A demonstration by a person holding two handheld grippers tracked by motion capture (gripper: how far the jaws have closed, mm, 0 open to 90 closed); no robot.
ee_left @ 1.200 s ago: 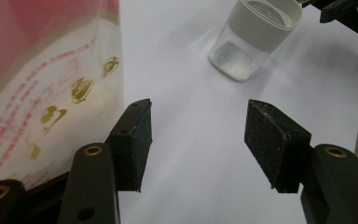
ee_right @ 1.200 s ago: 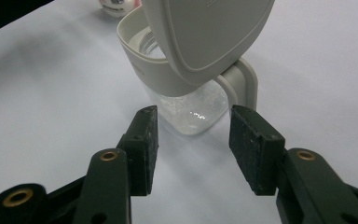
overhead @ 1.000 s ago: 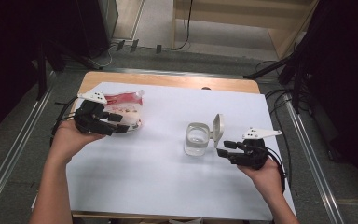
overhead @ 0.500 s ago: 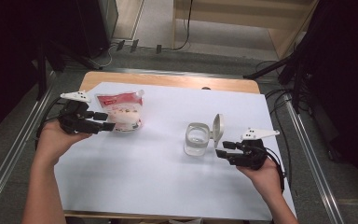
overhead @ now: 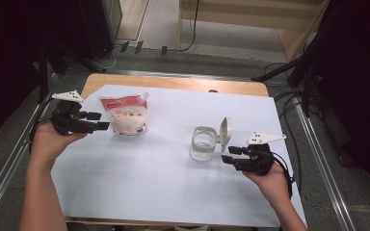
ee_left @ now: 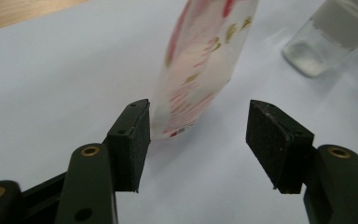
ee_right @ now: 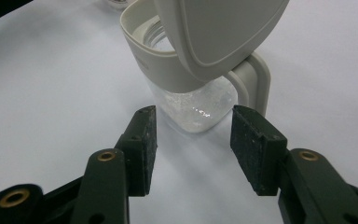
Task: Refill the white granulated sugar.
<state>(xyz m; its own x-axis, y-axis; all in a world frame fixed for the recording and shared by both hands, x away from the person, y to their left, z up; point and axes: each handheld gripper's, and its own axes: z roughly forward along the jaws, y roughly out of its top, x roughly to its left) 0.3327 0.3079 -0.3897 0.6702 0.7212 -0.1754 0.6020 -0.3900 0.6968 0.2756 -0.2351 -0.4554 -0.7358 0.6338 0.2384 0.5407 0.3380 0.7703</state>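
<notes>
**Both grippers spread, pouch and jar standing free**

White sheeting covers the wooden table [overhead: 173,84] in front of you, with bare wood showing along its far edge and a dark floor with cables beyond.

Your left gripper [overhead: 103,121] sits at the left edge of the sheet, pointing right toward the red-and-white pouch [overhead: 125,114]. Its jaws are spread wide and hold nothing. The pouch stands upright on the sheet just beyond the jaw tips. In the left gripper view the pouch [ee_left: 200,70] rises between and beyond the two black pads; its lower edge looks very close to one pad, but you cannot tell from these pictures whether they touch.

Your right gripper [overhead: 225,158] lies at the right side of the sheet, pointing left toward the clear jar [overhead: 204,144]. Its jaws are also parted and empty. The jar stands upright, just ahead of the jaw tips, with its pale lid [overhead: 225,130] flipped up on the hinge at the side nearer your right hand [overhead: 270,180]. In the right gripper view the jar [ee_right: 196,100] sits past the gap between the pads, its lid [ee_right: 219,32] tilted open above them.

Pouch and jar stand well apart on the sheet.
</notes>
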